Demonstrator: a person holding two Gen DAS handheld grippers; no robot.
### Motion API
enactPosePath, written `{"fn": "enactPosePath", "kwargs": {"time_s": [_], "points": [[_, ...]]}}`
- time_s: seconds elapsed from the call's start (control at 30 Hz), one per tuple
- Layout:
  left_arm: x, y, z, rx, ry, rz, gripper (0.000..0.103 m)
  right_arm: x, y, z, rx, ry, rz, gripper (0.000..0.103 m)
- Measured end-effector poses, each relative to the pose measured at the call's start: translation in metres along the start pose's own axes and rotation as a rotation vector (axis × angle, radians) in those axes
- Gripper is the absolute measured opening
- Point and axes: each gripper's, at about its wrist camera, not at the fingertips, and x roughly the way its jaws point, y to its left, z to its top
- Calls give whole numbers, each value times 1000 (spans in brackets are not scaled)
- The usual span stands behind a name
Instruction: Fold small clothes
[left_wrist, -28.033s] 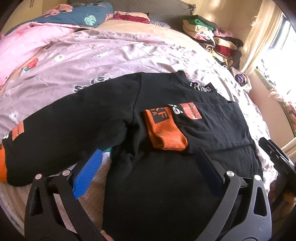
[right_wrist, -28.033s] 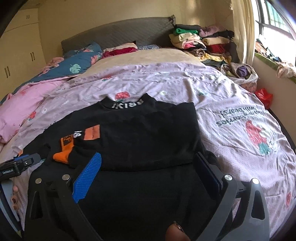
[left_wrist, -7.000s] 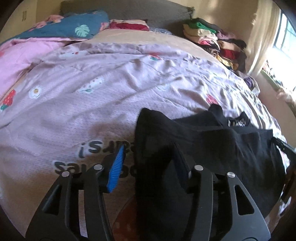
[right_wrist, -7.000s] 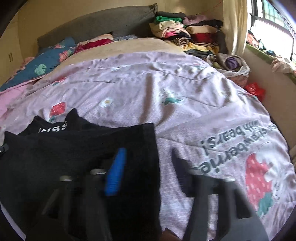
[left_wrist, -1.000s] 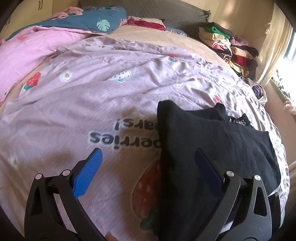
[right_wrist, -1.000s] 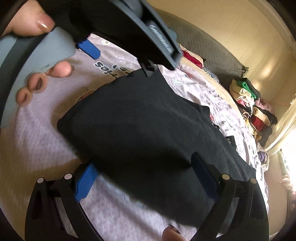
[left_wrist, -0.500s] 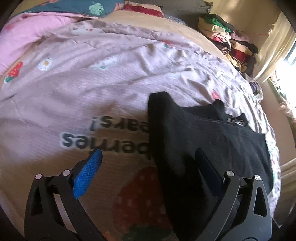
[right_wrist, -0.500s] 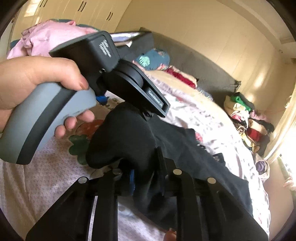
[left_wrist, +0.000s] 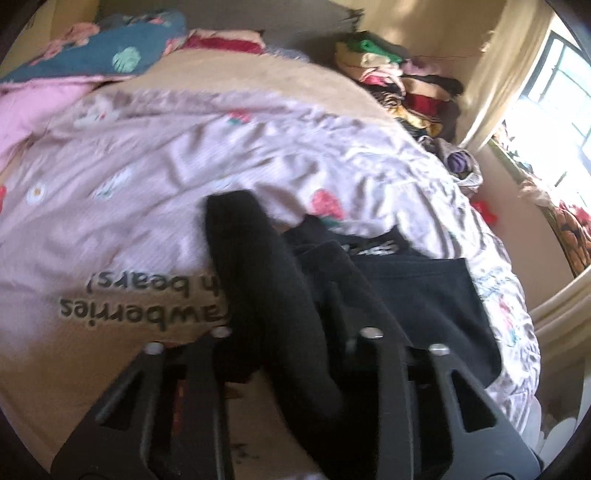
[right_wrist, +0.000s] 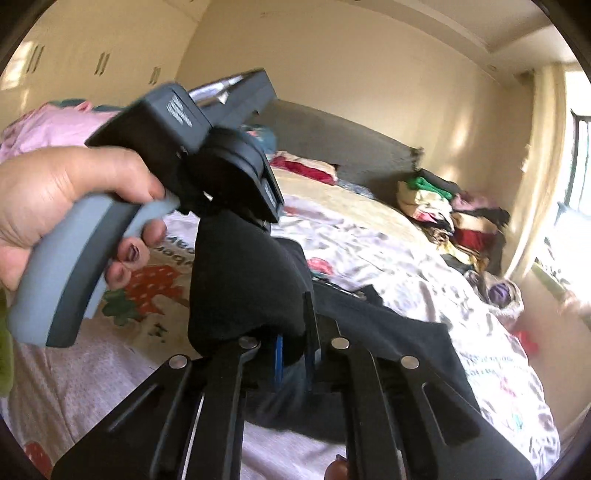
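A small black top (left_wrist: 417, 291) lies partly folded on the lilac bedspread (left_wrist: 184, 177). My left gripper (left_wrist: 291, 332) is shut on its raised left edge, a black fold that hides the fingertips. My right gripper (right_wrist: 295, 350) is shut on the same lifted edge of the black top (right_wrist: 243, 280) and holds it above the bed. In the right wrist view the left gripper's grey handle and black body (right_wrist: 192, 147) sit just above that fold, held by a hand. The rest of the top trails down to the right on the bedspread (right_wrist: 388, 254).
A pile of folded clothes (left_wrist: 406, 88) sits at the bed's far right corner, also in the right wrist view (right_wrist: 450, 214). Pink and blue quilts (left_wrist: 74, 74) lie at the far left. A curtain and bright window (left_wrist: 546, 96) are on the right.
My left gripper was open beside the top's left edge and has now shut on it. My right gripper stays shut on that edge, and both have lifted it higher off the bed.
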Motion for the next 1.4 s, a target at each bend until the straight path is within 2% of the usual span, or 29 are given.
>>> {"fn": "enactPosePath", "kwargs": {"time_s": [0.37, 0.87, 1.17, 1.4], "points": [[-9, -82, 11, 106, -48, -74, 14, -14, -63, -19, 178, 0, -64, 7], [32, -150, 4, 149, 6, -115, 13, -12, -112, -54, 367, 79, -74, 7], [76, -183, -4, 160, 82, -107, 13, 5, -146, -78, 578, 193, -7, 7], [95, -206, -7, 170, 110, -121, 14, 9, -171, -93, 744, 222, 48, 7]]}}
